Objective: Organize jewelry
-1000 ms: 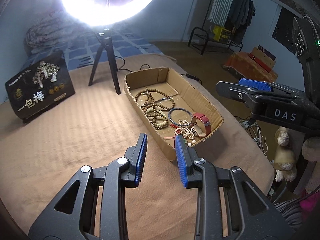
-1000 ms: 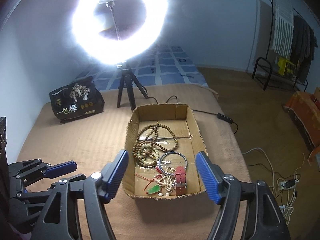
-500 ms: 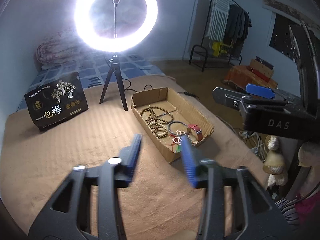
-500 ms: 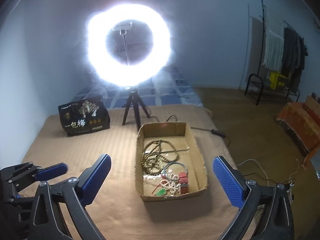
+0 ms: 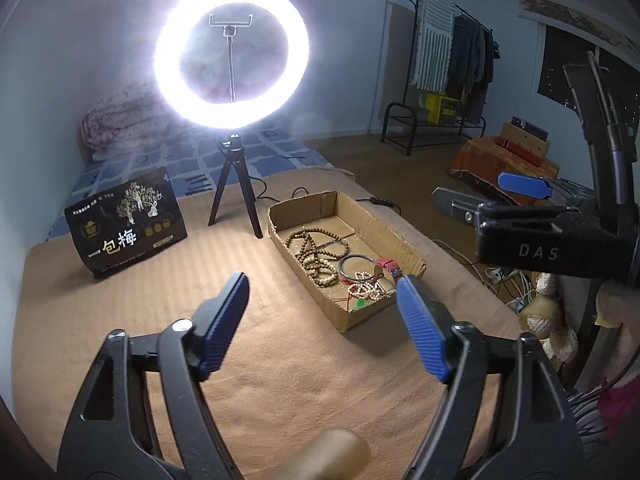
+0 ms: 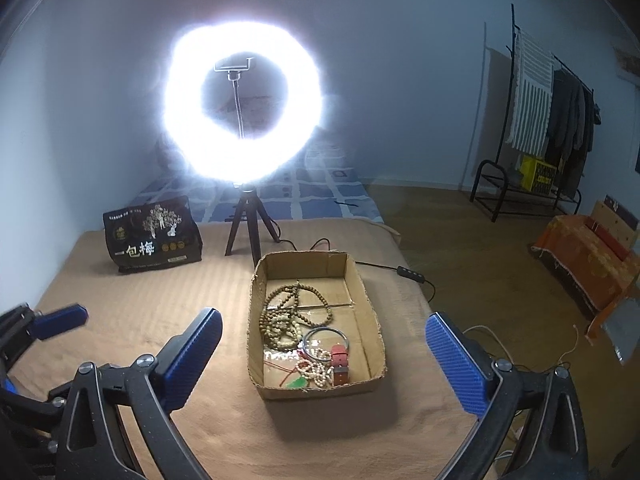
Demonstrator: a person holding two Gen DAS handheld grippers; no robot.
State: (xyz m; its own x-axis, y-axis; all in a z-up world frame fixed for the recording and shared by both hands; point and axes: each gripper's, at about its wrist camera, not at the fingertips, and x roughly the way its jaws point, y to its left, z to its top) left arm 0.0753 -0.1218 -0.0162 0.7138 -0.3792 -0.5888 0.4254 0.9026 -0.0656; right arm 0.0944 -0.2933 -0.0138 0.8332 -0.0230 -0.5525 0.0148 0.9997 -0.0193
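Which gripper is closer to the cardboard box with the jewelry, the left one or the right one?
Probably the right, though it is close. The right gripper is open, facing the cardboard box straight on. The left gripper, also open, is off to the box's left side.

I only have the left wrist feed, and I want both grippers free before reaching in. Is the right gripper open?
Observer: Yes. In its own view the right gripper is spread wide, with nothing held between its fingers.
Operator: Where is it aimed?
Observer: Straight at the cardboard box. The box lies lengthwise ahead, framed between the two fingers, with its short near wall facing the gripper.
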